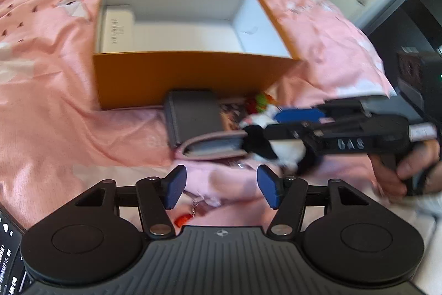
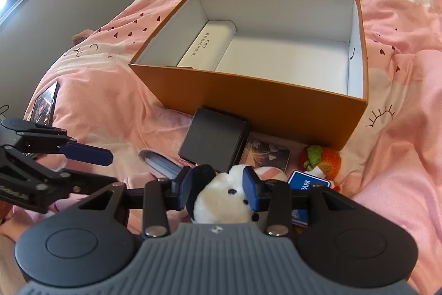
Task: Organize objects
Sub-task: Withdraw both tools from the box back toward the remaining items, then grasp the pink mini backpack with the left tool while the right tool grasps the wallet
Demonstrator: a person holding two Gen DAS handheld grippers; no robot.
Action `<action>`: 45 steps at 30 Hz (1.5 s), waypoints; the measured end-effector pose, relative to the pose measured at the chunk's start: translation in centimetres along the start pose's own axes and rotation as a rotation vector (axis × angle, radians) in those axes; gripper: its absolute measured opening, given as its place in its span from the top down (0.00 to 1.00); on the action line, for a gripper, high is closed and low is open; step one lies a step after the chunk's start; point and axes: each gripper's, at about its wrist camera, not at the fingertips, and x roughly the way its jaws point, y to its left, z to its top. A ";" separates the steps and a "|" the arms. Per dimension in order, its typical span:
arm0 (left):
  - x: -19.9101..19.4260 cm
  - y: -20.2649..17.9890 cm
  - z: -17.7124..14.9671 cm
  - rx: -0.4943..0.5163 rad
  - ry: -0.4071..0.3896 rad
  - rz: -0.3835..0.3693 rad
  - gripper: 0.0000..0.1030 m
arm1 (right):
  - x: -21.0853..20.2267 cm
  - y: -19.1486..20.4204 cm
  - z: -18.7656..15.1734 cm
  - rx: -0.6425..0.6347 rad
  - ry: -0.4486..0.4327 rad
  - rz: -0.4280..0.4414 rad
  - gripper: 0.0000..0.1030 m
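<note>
Right wrist view, items recorded on a bed (image 2: 400,156) covered in soft pink fabric printed with small dark hearts and white clouds:

- Orange cardboard box (image 2: 248,98), rectangular, open-topped, smooth white lining; a flat white case (image 2: 205,46) with small unreadable dark print lay against its left inner wall
- Plush toy (image 2: 221,201), fluffy white with black ears and bead eyes, pinched at the head between the blue pads of the right gripper (image 2: 218,191), whose jaws were narrowed onto it, in front of the box
- Dark grey square case (image 2: 214,141), matte, just before the box's front wall
- Glossy picture card (image 2: 266,154) beside the grey case
- Crocheted toy (image 2: 321,156), orange, green and red yarn, at the box's near right corner
- Blue card (image 2: 306,181) lettered "PARK" in white
- Pink-edged pouch (image 2: 161,163), partly hidden

Left wrist view, blurred:

- Left gripper (image 1: 221,188), blue rubber pads spread wide, holding nothing, over rumpled bedding before the pouch (image 1: 212,148)
- Right gripper (image 1: 269,141) entering from the right with the plush toy (image 1: 284,151), raised lettering on its black body unclear
</note>
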 end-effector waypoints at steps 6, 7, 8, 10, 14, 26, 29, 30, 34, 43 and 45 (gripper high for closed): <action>1.2 -0.9 -0.9 0.147 0.073 0.076 0.33 | -1.1 0.8 -0.5 -0.049 0.026 0.022 0.67; 1.7 -1.1 -1.1 0.166 0.083 0.090 0.33 | -1.2 1.0 -0.7 -0.062 0.030 0.019 0.67; 2.2 -1.3 -1.3 0.189 0.092 0.100 0.32 | -1.3 1.2 -0.8 -0.074 0.035 0.016 0.67; 3.0 -1.7 -1.6 0.236 0.087 0.132 0.33 | -1.5 1.4 -1.1 -0.089 0.043 0.013 0.67; 4.4 -3.3 -2.1 0.343 0.060 0.200 0.34 | -1.4 1.2 -1.3 -0.078 0.045 0.015 0.67; 4.8 -3.3 -1.5 0.265 -0.071 0.161 0.57 | -1.7 0.7 -0.8 -0.041 0.010 0.007 0.66; 4.0 -2.6 -1.2 0.197 -0.107 0.152 0.66 | -1.9 0.6 -0.4 -0.037 -0.007 0.004 0.66; 3.6 -2.1 -0.9 0.164 -0.119 0.148 0.70 | -1.9 0.7 -0.3 -0.037 -0.013 0.004 0.66; 2.0 -0.1 -0.2 0.012 -0.151 0.133 0.77 | -2.1 0.8 0.2 -0.050 -0.028 0.007 0.66; -0.7 3.3 1.0 -0.148 -0.198 0.200 0.92 | -0.6 2.1 2.3 -0.130 -0.035 0.056 0.66; -0.5 4.2 1.0 -0.176 -0.200 0.226 0.92 | 0.3 2.3 2.8 -0.131 -0.023 0.065 0.66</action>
